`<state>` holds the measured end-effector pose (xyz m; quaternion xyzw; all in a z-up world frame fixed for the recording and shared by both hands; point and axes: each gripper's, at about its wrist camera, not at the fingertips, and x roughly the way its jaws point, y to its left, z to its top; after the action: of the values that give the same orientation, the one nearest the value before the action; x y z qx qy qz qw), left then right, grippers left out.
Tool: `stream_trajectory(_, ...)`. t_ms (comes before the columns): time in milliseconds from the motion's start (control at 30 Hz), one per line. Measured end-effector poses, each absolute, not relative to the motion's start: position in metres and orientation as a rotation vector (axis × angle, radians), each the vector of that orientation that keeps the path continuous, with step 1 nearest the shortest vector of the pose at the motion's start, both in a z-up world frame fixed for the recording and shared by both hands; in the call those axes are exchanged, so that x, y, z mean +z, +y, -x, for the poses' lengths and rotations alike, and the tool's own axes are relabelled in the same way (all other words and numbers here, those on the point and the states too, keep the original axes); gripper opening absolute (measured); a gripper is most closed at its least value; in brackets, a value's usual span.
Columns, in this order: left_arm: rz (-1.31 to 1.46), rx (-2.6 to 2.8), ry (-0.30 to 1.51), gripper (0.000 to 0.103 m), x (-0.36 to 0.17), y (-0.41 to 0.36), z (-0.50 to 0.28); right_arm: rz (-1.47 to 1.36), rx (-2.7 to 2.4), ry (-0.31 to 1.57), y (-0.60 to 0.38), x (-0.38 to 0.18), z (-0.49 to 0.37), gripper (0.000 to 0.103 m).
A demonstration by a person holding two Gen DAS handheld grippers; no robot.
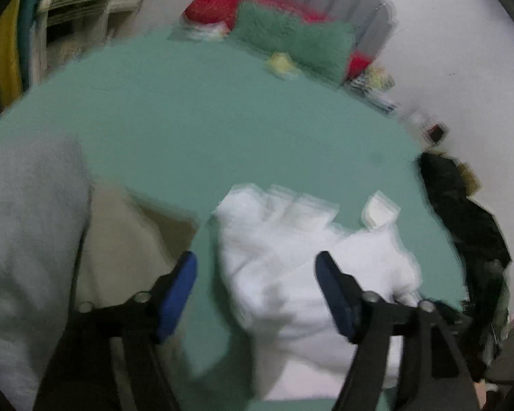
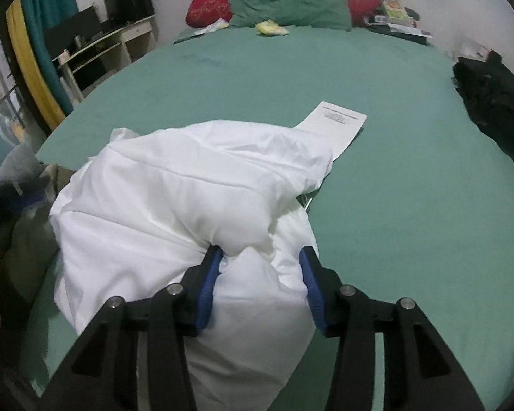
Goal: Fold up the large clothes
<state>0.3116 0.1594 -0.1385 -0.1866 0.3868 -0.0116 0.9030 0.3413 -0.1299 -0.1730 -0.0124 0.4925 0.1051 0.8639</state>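
Right gripper: fingers part-spread with a bunch of the white garment between them; a firm pinch cannot be confirmed. Left gripper: fingers apart, empty, above the garment. Garment crumpled on green bed, over a paper sheet. Judgement: folding barely begun.

Green bed sheet. Red pillow and green pillow at the head edge, printed paper mid-bed, black garment at right edge.
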Motion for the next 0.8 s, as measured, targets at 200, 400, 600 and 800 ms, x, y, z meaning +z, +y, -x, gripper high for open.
stream_trajectory(200,0.193,-0.184,0.894,0.09,-0.158,0.109,-0.345,-0.09,0.276,0.997,-0.157,-0.149,-0.327,0.08)
stream_trajectory(400,0.308,-0.019,1.01,0.09,-0.202,0.131,-0.369,-0.361,0.315,1.038,-0.186,-0.168,-0.308,0.082)
stream_trajectory(600,0.357,0.091,0.968,0.086,-0.185,0.158,-0.357,-0.54,0.383,1.028,-0.176,-0.199,-0.317,0.082)
stream_trajectory(800,0.378,0.001,0.907,0.086,-0.166,0.159,-0.347,-0.509,0.448,1.061,-0.16,-0.202,-0.326,0.027)
